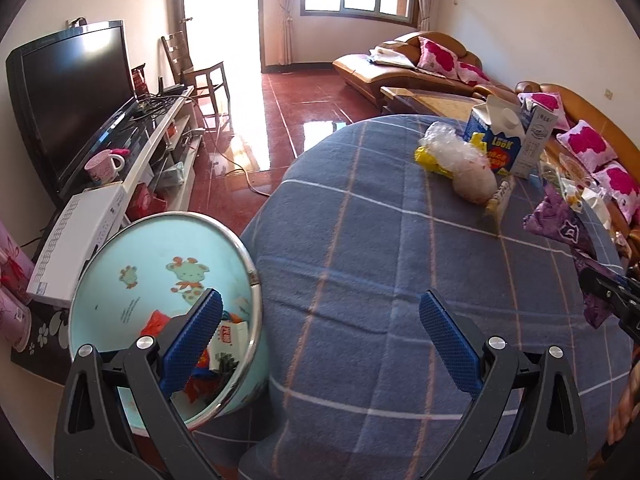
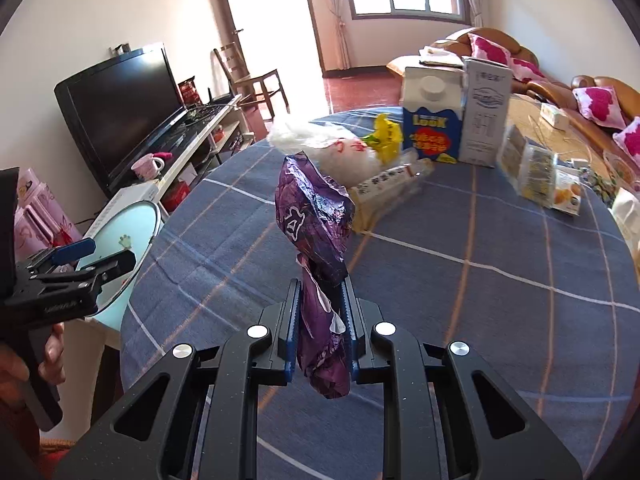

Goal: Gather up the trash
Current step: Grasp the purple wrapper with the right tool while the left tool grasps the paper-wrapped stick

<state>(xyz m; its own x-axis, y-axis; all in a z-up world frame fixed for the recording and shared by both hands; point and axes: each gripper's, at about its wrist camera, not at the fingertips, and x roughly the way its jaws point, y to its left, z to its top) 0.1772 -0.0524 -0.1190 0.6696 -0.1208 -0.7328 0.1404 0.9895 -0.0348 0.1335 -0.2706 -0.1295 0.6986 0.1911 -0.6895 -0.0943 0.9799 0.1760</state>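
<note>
My right gripper [image 2: 320, 292] is shut on a crumpled purple wrapper [image 2: 316, 216] and holds it above the blue checked tablecloth [image 2: 460, 280]; the wrapper also shows at the right edge of the left wrist view [image 1: 560, 224]. My left gripper [image 1: 320, 312] is open and empty over the table's left edge, beside a light-blue bin [image 1: 160, 264] that holds several wrappers. The bin also shows in the right wrist view [image 2: 128, 236]. More trash lies far on the table: a clear plastic bag [image 1: 460, 160], a yellow wrapper [image 1: 430, 160], a blue milk carton [image 1: 496, 140].
A white box [image 2: 484, 112], clear snack packs [image 2: 536, 176] and a long wrapped packet [image 2: 384, 192] stand on the table's far side. A TV [image 1: 72, 96] on a low stand with a pink mug [image 1: 104, 164] is to the left. Sofas [image 1: 420, 64] lie behind.
</note>
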